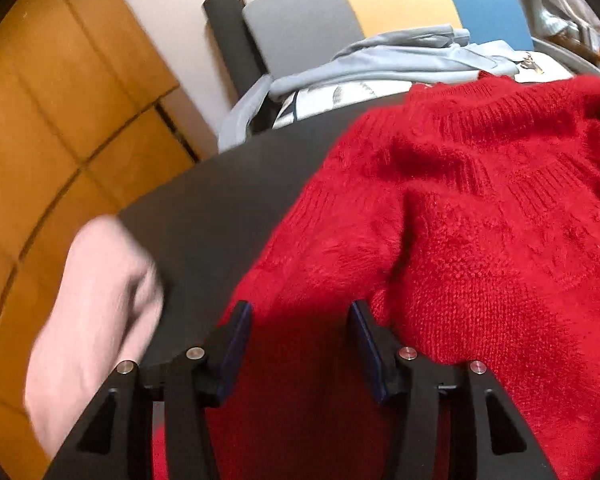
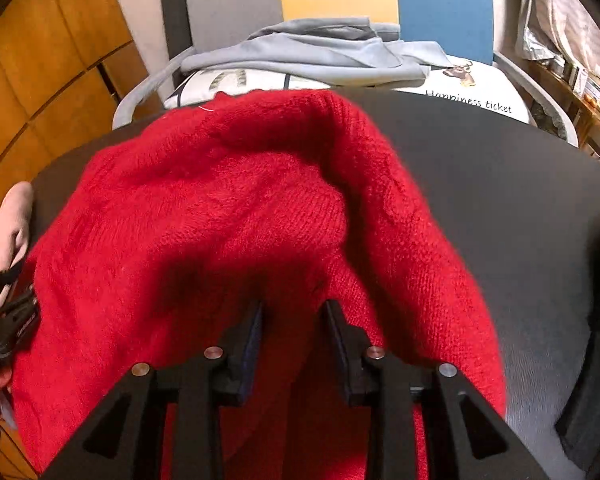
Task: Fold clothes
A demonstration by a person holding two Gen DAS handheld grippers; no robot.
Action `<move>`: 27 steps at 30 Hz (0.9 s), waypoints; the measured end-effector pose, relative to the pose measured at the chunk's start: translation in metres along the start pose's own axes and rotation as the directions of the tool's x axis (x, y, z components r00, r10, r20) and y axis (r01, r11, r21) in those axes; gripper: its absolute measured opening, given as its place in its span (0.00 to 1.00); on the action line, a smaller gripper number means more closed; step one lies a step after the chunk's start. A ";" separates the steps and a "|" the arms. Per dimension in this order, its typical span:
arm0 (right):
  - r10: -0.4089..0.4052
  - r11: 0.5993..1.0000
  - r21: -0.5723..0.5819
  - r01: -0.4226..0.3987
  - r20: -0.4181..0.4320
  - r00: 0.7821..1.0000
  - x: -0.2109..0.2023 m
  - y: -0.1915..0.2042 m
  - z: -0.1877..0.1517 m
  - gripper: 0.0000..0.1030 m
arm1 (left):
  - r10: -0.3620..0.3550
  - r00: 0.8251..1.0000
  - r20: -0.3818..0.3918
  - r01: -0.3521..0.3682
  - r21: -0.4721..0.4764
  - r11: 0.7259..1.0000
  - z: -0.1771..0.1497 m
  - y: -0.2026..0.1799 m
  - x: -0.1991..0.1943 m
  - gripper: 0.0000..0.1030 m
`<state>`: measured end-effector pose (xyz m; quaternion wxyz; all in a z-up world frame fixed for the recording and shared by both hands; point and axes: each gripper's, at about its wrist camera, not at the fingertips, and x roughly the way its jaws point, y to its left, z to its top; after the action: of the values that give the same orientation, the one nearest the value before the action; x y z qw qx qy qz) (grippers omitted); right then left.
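Observation:
A fuzzy red knit sweater (image 1: 460,232) lies bunched on the dark round table (image 1: 220,200). It also fills the right wrist view (image 2: 228,216), with a raised fold running down its right side. My left gripper (image 1: 300,312) is open, its fingers above the sweater's near left edge, with nothing between them. My right gripper (image 2: 294,308) is open over the sweater's near part, below the fold. The left gripper also shows at the left edge of the right wrist view (image 2: 8,316).
A pink garment (image 1: 96,320) lies at the table's left edge. A light blue garment (image 2: 316,54) lies on a printed cushion (image 2: 472,84) on a chair behind the table. Wooden cabinets (image 1: 60,100) stand to the left. Bare tabletop (image 2: 520,208) lies right of the sweater.

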<state>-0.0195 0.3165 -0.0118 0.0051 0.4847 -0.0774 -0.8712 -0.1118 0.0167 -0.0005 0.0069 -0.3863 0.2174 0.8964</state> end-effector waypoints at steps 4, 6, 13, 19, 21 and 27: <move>0.052 0.997 0.060 -0.053 0.023 0.998 -0.006 -0.018 0.011 0.29 | -0.056 0.998 -0.026 0.057 0.017 0.998 0.036 0.007 0.020 0.49; 0.099 0.986 0.129 -0.109 0.083 0.992 -0.031 -0.032 0.007 0.31 | -0.071 0.997 -0.042 0.072 0.017 0.997 0.038 0.010 0.010 0.49; 0.085 0.981 0.168 -0.094 0.059 0.995 -0.113 -0.057 -0.069 0.42 | -0.238 0.971 0.020 0.239 -0.074 0.968 0.001 -0.002 -0.075 0.56; 0.066 0.958 0.282 -0.045 -0.063 0.996 -0.132 -0.059 -0.155 0.43 | -0.282 0.959 0.019 0.283 -0.014 0.959 -0.051 -0.040 -0.114 0.63; 0.081 0.944 0.325 -0.052 -0.075 0.994 -0.131 -0.059 -0.177 0.44 | -0.251 0.968 0.020 0.251 0.027 0.968 -0.062 -0.049 -0.115 0.64; 0.020 0.976 0.218 -0.015 -0.021 1.000 -0.127 -0.030 -0.191 0.48 | -0.262 0.963 0.061 0.264 -0.030 0.964 -0.070 -0.037 -0.109 0.78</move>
<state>0.2114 0.3319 -0.0076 -0.0398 0.4916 -0.1767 -0.8518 0.0196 0.0390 0.0184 0.1247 -0.3864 0.1471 0.9019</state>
